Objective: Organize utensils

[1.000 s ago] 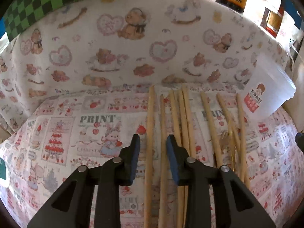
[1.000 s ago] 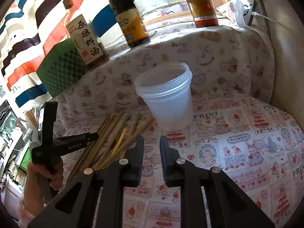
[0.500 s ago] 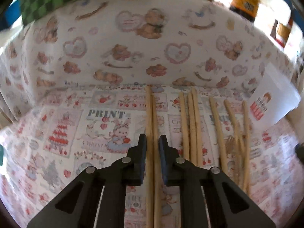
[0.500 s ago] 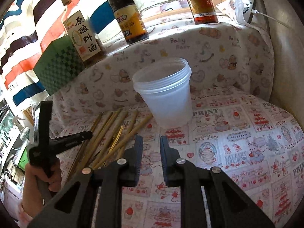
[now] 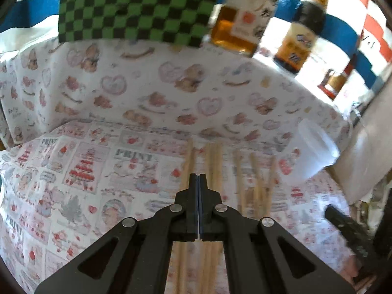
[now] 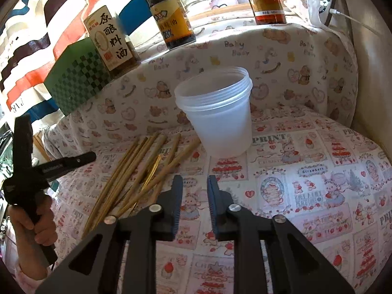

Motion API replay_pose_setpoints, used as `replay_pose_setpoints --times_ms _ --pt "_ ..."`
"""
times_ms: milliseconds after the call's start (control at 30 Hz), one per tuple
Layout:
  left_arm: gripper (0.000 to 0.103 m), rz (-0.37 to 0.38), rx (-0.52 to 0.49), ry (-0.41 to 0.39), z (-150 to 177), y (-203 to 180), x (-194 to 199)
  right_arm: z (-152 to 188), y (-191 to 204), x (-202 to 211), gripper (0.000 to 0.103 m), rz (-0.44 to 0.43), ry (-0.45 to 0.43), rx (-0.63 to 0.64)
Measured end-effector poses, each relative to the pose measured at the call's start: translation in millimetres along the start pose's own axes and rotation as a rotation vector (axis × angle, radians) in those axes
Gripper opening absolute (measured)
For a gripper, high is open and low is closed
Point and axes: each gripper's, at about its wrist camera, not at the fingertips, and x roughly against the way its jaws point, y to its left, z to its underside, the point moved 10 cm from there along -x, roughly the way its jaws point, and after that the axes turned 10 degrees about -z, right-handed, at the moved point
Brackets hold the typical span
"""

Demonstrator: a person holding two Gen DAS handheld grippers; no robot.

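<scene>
Several wooden chopsticks (image 6: 137,171) lie fanned on the printed cloth, with a thin gold utensil (image 6: 154,169) among them. In the left wrist view the chopsticks (image 5: 215,161) run under and beyond my left gripper (image 5: 198,178). Its jaws are shut flat together with nothing between them. From the right wrist view the left gripper (image 6: 90,157) hangs above the left side of the pile, held by a hand. My right gripper (image 6: 194,181) hovers just right of the chopsticks; its jaws are opening and hold nothing. A translucent plastic cup (image 6: 218,122) stands upright behind the pile.
A raised ledge at the back carries a green checkered box (image 6: 78,83) and sauce bottles (image 6: 171,17). A white charger with a cable (image 6: 328,12) sits at the far right corner. Printed cloth (image 6: 306,183) shows to the right of the cup.
My left gripper's jaws closed fully and it rose and drew back; no chopstick came up with it. The right gripper's jaws widened a little while it stayed in place.
</scene>
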Motion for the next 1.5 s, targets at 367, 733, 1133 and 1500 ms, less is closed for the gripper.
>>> replay_pose_setpoints --times_ms 367,733,1133,1500 --pt "0.031 -0.079 -0.112 -0.017 6 -2 -37 1 5 -1 0.037 0.019 0.006 0.035" --pt "0.031 -0.186 -0.148 0.069 20 -9 -65 4 6 -3 0.037 0.037 0.022 0.05" --pt "0.013 -0.082 0.012 0.078 15 8 -68 4 1 -21 0.037 0.028 0.092 -0.025" --pt "0.013 -0.079 -0.007 0.082 19 11 -57 -16 20 -85 0.037 0.133 0.23 -0.04"
